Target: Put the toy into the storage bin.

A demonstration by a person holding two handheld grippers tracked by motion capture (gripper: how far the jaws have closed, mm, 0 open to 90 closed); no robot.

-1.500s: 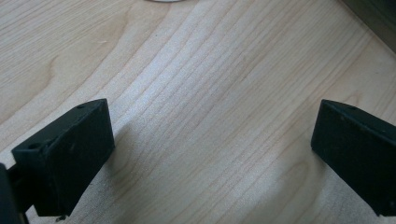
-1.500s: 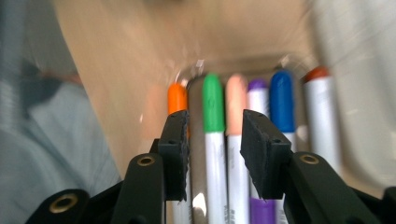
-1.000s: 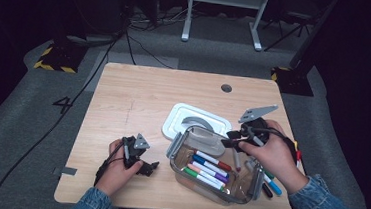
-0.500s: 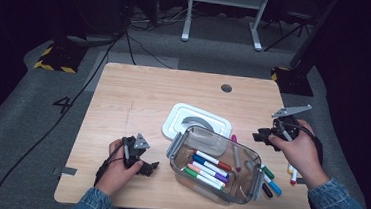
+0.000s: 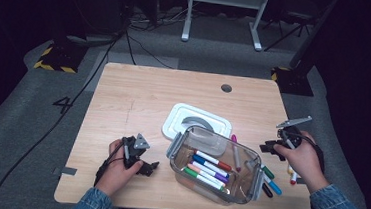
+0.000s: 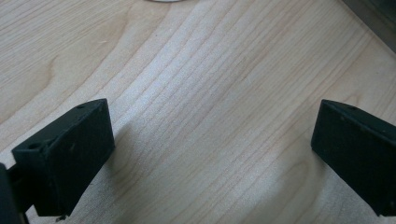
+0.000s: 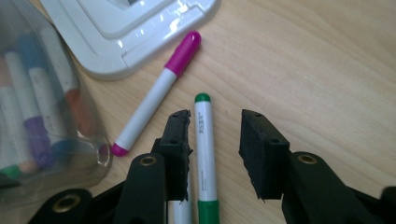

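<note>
Right claw over a green pen, left claw resting on the table.

On the left, the left claw [image 5: 151,166] sits low on the wooden table [image 5: 139,96], and its jaws stand wide with only bare wood between them. Next comes the white lid [image 5: 197,121], lying flat, with the clear box [image 5: 216,172] of pens touching its near edge. A pink pen [image 7: 159,92] lies on the table just beside the lid and the box. On the right, the right claw [image 7: 214,140] is partly open, after closing a little just now. The green pen [image 7: 204,149] lies on the table between its jaws; the left jaw looks very near it, maybe touching, and the right one is apart.
</note>
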